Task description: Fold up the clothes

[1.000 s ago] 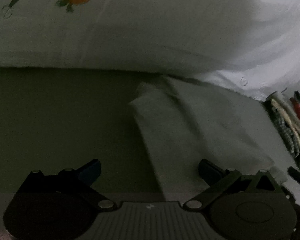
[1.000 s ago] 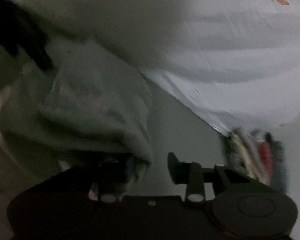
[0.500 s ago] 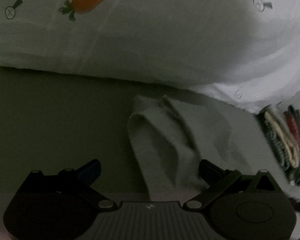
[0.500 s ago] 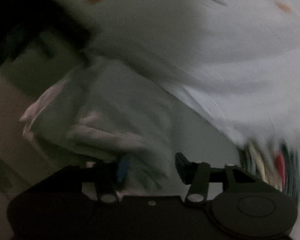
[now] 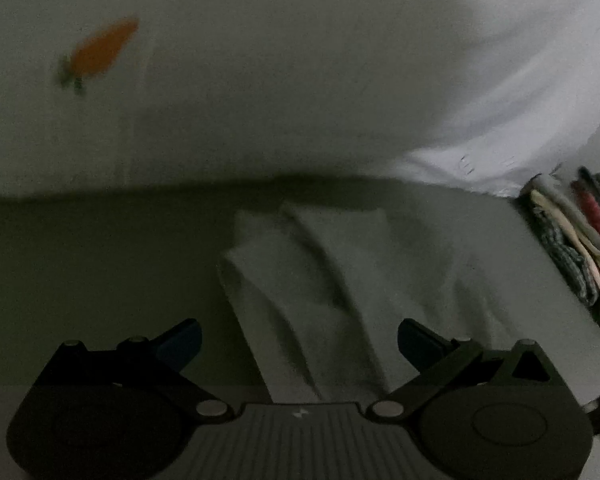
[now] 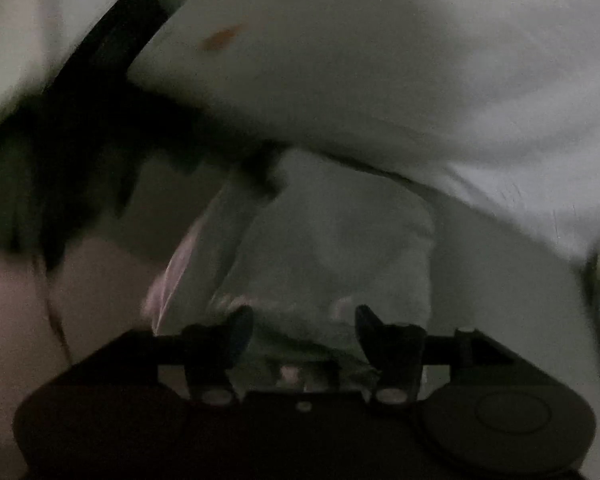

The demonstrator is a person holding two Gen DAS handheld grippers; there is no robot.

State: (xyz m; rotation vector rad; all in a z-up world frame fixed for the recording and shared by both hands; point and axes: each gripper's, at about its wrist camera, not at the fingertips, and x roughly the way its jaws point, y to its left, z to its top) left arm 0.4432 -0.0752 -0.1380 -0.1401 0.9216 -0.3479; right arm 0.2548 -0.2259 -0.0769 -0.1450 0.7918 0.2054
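Observation:
A pale grey-green garment (image 5: 320, 280) lies folded in a long strip on the dim bed sheet (image 5: 80, 272). My left gripper (image 5: 298, 334) hangs over its near end, jaws wide open and touching nothing. In the blurred right wrist view the same garment (image 6: 332, 248) is bunched, with a pinkish edge (image 6: 172, 276) turned up at its left. My right gripper (image 6: 304, 316) stands open just above it. Cloth shows between and under the fingers (image 6: 240, 324), but the pads do not press on it.
A white pillow or duvet with a carrot print (image 5: 300, 80) rises right behind the garment (image 6: 380, 80). A stack of folded clothes (image 5: 572, 248) stands on edge at the right. A dark blurred shape (image 6: 80, 152) crosses the upper left of the right view.
My right gripper let go of the garment's edge, its jaws widened, and it rose and rolled. My left gripper drew back and up a little, still open.

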